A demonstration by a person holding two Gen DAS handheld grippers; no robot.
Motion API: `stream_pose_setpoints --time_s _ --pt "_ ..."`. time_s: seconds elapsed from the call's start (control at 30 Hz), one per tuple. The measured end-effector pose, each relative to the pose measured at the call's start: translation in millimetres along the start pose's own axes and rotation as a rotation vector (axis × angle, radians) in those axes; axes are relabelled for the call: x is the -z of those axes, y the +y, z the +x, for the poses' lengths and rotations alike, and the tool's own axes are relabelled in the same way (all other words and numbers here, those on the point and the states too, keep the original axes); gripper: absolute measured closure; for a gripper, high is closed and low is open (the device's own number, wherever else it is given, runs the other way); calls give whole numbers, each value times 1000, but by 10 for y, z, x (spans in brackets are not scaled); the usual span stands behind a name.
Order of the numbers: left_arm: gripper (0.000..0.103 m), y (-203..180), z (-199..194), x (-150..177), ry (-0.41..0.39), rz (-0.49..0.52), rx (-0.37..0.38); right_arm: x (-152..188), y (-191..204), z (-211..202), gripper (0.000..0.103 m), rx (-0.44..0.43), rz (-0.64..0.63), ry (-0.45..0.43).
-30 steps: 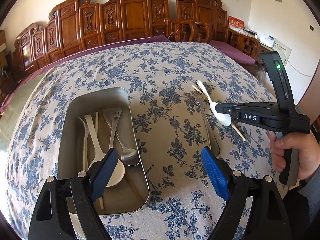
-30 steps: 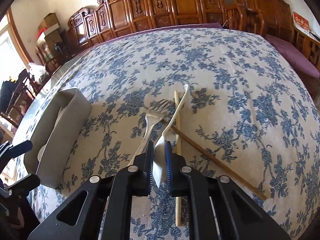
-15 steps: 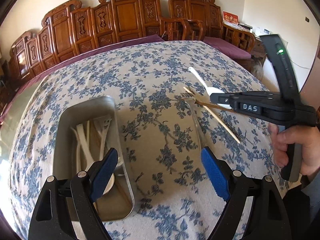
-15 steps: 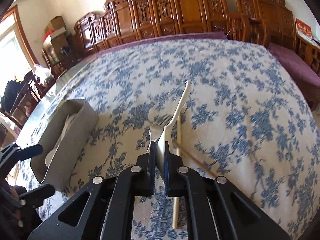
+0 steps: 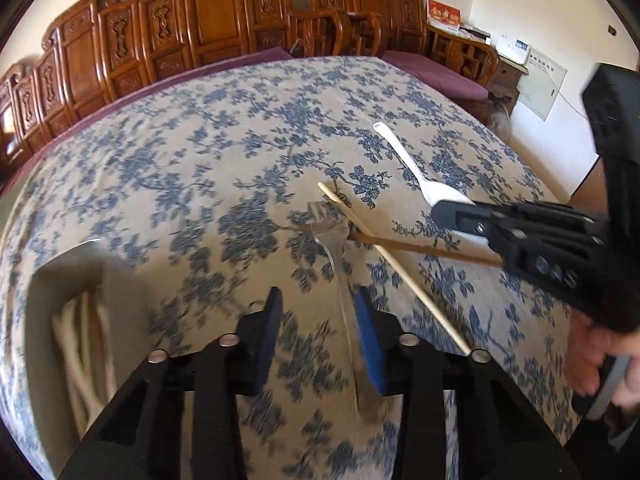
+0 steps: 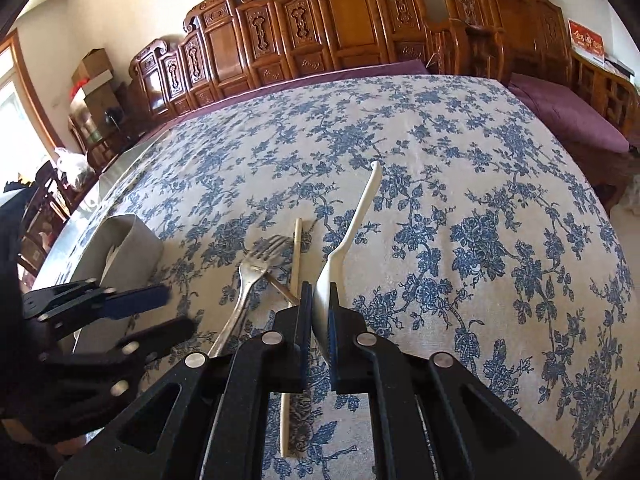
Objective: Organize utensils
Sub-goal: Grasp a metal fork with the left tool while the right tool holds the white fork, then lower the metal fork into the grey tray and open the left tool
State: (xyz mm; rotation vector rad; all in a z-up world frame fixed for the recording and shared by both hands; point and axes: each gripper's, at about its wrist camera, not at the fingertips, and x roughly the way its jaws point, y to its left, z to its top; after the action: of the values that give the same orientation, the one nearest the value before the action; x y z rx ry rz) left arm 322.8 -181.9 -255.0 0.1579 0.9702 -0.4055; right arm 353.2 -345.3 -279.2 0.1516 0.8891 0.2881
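My right gripper is shut on a white plastic spoon by its bowl and holds it above the cloth; it also shows in the left wrist view. My left gripper is open, its fingers on either side of the handle of a metal fork that lies on the cloth. A pale chopstick and a brown chopstick lie crossed by the fork. The metal tray with white utensils is at the left.
The table has a blue floral cloth. Carved wooden chairs line its far side. The tray also shows at the left of the right wrist view. A purple cushion is at the right.
My left gripper has swung right from over the tray to the fork and its jaws have narrowed. My right gripper has lifted the white spoon higher.
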Motion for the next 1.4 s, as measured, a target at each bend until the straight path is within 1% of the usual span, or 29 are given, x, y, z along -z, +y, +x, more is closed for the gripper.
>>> stream_pose_setpoints --time_s 0.2,0.3,0.37,0.6,0.63,0.67,0.7,0.73,0.77,0.87,1.0,1.13,1.27,1.4 --pt "72 -48 263 -106 30 -14 29 -6 -52 -15 95 -19 20 -3" --pt "72 -76 365 -140 42 -2 15 -5 -62 -12 95 -28 30 -2" --pt "72 -64 455 -190 51 5 -21 4 -50 -3 95 -22 24 4" --pt "73 -108 512 -264 50 29 -34 17 -41 -7 95 -18 25 3" --pt "76 -100 516 -270 48 25 -35 20 -36 -7 95 -18 24 3" --pt "85 -97 511 -267 46 24 -30 14 -44 -7 95 -19 24 3" --pt "91 -98 507 -264 48 22 -30 18 -40 -7 95 -16 22 4" --pt "94 -92 494 -251 49 17 -28 23 -35 -4 95 -14 22 6" --pt "96 -77 472 -232 47 8 -17 24 -30 -4 95 -13 23 7" --pt "97 -21 355 -160 34 -23 6 17 -8 0 95 -2 19 7" --pt "101 -9 71 -63 -14 -10 -10 9 33 -9 95 0 7 2" --pt "101 32 -261 23 -58 -13 -15 17 70 -43 95 7 4 -5" --pt "101 75 -474 53 -80 -10 -25 23 119 -84 95 8 11 -15" --pt "101 130 -697 77 -107 -11 -36 40 234 -116 95 11 -12 -17"
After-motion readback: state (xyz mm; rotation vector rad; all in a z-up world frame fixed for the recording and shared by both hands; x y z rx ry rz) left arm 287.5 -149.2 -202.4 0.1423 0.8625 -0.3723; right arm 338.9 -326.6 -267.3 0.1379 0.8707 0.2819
